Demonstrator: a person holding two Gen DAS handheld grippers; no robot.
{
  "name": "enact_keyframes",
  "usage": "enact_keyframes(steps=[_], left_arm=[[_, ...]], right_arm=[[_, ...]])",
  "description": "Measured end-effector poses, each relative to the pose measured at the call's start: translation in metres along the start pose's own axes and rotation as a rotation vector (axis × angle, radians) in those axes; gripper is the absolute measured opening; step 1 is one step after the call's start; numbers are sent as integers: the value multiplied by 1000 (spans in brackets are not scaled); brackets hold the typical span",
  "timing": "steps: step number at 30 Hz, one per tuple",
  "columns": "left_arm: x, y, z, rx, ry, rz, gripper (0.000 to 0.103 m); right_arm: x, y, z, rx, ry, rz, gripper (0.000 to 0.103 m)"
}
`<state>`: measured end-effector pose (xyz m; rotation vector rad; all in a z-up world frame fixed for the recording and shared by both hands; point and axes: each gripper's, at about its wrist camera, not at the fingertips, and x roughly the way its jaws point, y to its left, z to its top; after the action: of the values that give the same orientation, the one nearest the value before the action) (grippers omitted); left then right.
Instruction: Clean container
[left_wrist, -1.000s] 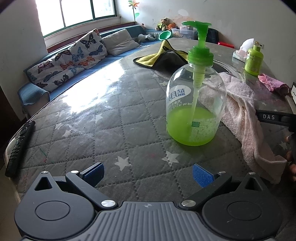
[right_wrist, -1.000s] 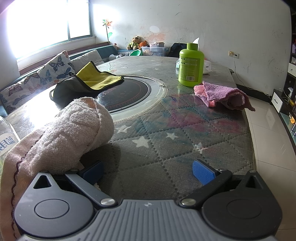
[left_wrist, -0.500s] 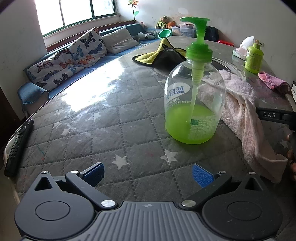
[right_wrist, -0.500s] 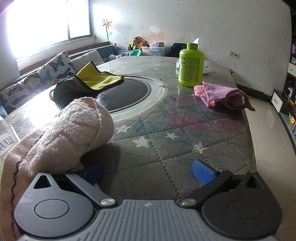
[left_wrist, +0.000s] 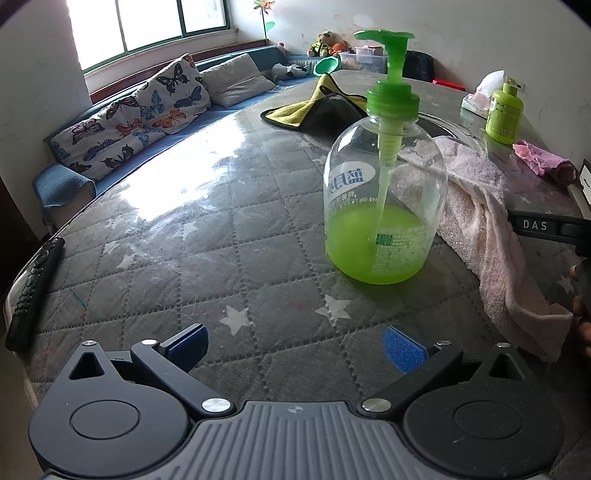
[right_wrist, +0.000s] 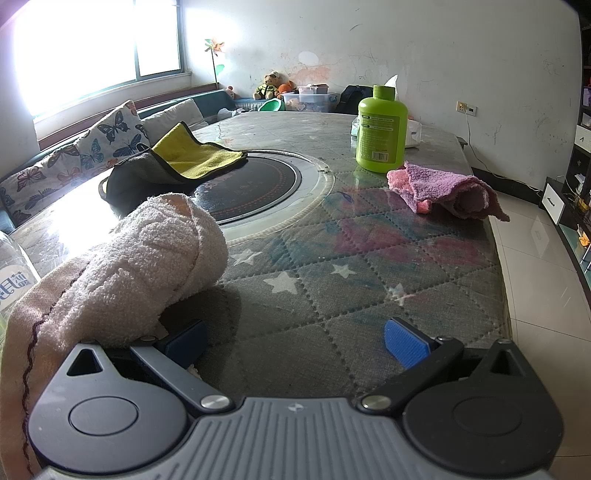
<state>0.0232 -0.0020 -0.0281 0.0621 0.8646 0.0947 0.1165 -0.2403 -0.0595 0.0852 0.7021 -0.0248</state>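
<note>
The left gripper (left_wrist: 293, 341) hangs low over the grey quilted, star-printed table (left_wrist: 177, 266), blue pads spread wide, nothing between them. Straight ahead stands the clear plastic pump bottle with a green pump head and green liquid in its bottom third (left_wrist: 384, 206), upright on the table, a little right of centre and well apart from the fingertips. Just behind it and to its right lies the pale pink terry towel (left_wrist: 484, 221), trailing toward the near right edge.

The right gripper (right_wrist: 295, 341) is spread wide too. That same towel bunches against its left finger (right_wrist: 184, 341), touching but not pinched.

Judging the step: steady the bottle, then wipe it. The left jaws look just wide enough for the body, so go in square and low, below the shoulder, clear of the pump stem. The plastic looks slick and thin, so close gently. The right needs a fold of towel properly between its pads first.
</note>
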Motion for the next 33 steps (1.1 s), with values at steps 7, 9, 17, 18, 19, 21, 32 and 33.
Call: enact_keyframes(steps=[7, 9, 17, 18, 19, 21, 32, 33], left_arm=[[2, -3, 0, 1, 7, 3, 103], [2, -4, 0, 1, 8, 3, 103], [4, -3, -2, 7, 13, 2, 103], [4, -3, -2, 6, 14, 2, 103], [4, -3, -2, 6, 14, 2, 103], [4, -3, -2, 5, 16, 4, 103], [5, -3, -4, 5, 24, -8, 103], [5, -2, -4, 5, 21, -10, 103]], right_arm=[[0, 0, 0, 0, 0, 0, 103], [0, 0, 0, 0, 0, 0, 103], [0, 0, 0, 0, 0, 0, 103], [0, 0, 0, 0, 0, 0, 103], [0, 0, 0, 0, 0, 0, 103], [0, 0, 0, 0, 0, 0, 103], [0, 0, 0, 0, 0, 0, 103], [0, 0, 0, 0, 0, 0, 103]])
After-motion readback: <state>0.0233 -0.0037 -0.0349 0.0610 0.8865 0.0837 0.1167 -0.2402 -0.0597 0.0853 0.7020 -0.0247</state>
